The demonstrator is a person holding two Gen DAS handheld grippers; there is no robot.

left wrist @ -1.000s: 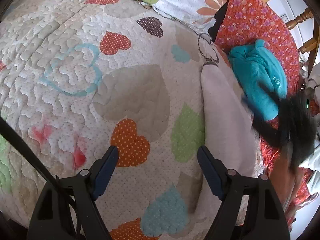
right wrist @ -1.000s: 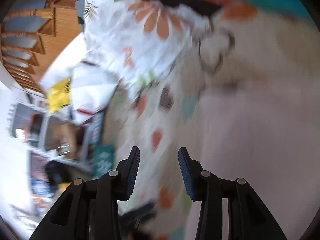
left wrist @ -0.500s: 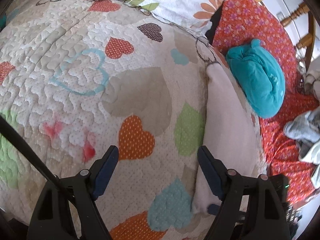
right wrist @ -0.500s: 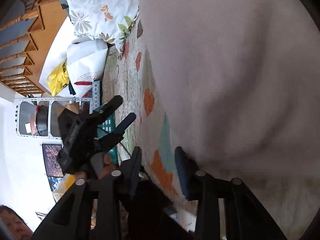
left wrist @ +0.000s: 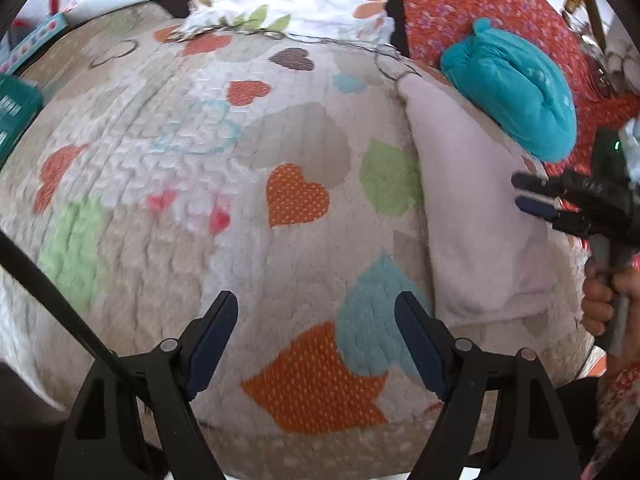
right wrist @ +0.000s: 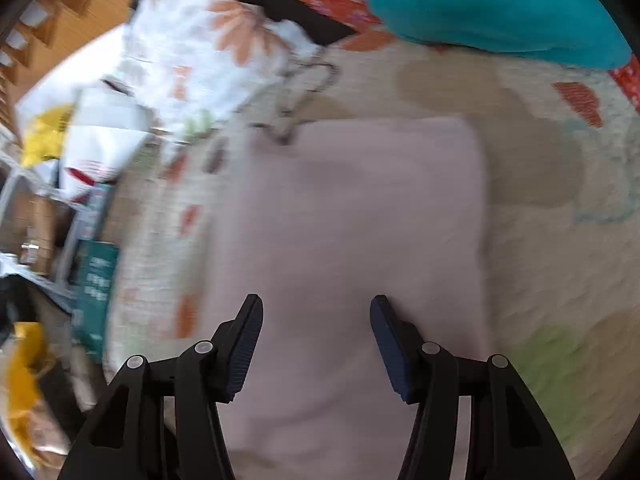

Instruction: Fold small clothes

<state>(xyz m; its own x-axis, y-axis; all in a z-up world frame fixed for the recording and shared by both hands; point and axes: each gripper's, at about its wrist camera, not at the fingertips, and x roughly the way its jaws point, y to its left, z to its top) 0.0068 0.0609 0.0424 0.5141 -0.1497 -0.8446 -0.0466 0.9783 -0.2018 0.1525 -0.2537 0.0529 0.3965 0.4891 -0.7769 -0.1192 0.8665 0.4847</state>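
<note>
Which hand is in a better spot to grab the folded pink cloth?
Probably the right hand-held gripper: it hangs open directly over the folded pale pink cloth. The left hand-held gripper is open over the heart-patterned quilt, beside it.

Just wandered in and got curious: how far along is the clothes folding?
One pale pink garment already lies folded flat on the heart quilt. Nothing is held now: the right gripper, whose jaws have just been opening, is above the garment, and the left gripper is open over bare quilt. The teal garment beside it still looks bundled.
</note>
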